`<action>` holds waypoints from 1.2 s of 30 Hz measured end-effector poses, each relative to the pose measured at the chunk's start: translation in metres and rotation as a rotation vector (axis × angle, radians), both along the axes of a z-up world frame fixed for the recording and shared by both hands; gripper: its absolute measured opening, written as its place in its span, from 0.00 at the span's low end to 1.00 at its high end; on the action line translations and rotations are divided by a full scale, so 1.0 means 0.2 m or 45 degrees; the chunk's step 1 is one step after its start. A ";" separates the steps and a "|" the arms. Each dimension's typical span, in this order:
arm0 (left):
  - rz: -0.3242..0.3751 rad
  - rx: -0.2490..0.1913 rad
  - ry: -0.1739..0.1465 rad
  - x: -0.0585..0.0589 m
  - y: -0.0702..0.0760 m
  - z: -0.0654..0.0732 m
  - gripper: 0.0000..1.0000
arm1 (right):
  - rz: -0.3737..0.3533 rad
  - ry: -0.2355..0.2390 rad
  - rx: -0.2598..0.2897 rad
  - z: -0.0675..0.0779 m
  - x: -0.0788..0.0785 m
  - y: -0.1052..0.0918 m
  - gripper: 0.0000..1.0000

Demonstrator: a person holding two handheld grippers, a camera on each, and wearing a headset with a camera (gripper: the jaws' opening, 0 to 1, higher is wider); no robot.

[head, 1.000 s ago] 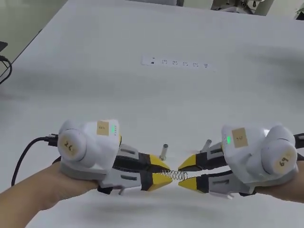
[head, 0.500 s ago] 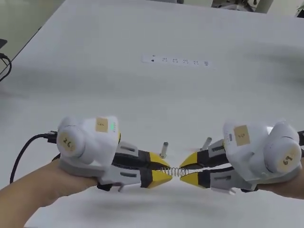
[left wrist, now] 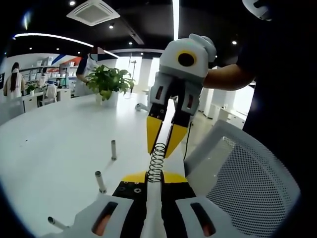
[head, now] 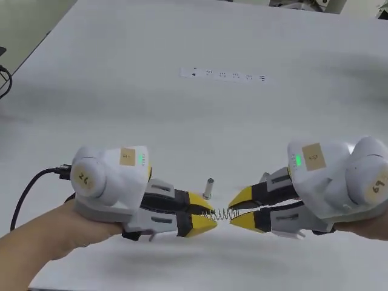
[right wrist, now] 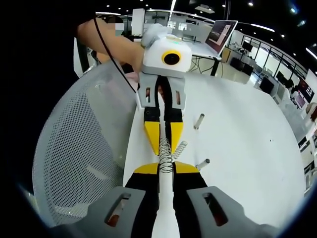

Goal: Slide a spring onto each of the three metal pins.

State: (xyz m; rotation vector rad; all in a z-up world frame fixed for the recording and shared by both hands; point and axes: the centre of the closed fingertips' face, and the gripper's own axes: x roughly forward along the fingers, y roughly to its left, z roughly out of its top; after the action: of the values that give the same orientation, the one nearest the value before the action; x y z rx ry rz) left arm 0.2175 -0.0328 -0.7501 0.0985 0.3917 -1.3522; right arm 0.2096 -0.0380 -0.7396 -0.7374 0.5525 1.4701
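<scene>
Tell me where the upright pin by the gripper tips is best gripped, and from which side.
Grip the pin low on its shaft, coming in level from the near side, across its axis. It is a slim cylinder standing upright, so a low side grip should hold it steady and leave its top free for the spring.
</scene>
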 end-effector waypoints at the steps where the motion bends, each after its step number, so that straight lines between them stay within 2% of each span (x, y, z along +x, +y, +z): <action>1: 0.000 0.008 -0.004 0.00 0.00 -0.01 0.01 | 0.004 -0.001 0.003 0.01 0.00 0.01 0.06; 7: 0.004 0.017 -0.011 0.01 0.00 -0.02 0.01 | 0.021 -0.017 -0.005 0.02 0.00 0.02 0.06; 11: 0.007 0.032 -0.035 0.01 -0.01 -0.02 0.01 | 0.022 -0.020 0.025 0.04 -0.01 0.03 0.06; 15: 0.001 0.044 -0.038 0.01 -0.01 -0.03 0.01 | 0.036 -0.026 0.018 0.03 -0.01 0.05 0.06; 18: -0.001 0.043 -0.032 0.00 -0.01 -0.04 0.01 | 0.032 -0.016 0.046 0.04 -0.01 0.07 0.06; 31: -0.002 0.054 -0.039 0.00 -0.02 -0.04 0.01 | 0.057 -0.031 0.062 0.06 -0.02 0.14 0.06; 36: -0.008 0.059 -0.045 0.00 -0.02 -0.04 0.01 | 0.065 -0.030 0.083 0.09 -0.03 0.17 0.06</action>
State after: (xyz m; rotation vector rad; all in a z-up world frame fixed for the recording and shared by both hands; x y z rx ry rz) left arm 0.2176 -0.0378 -0.7586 0.1617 0.3933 -1.3463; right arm 0.2036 -0.0036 -0.7220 -0.7215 0.4685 1.5177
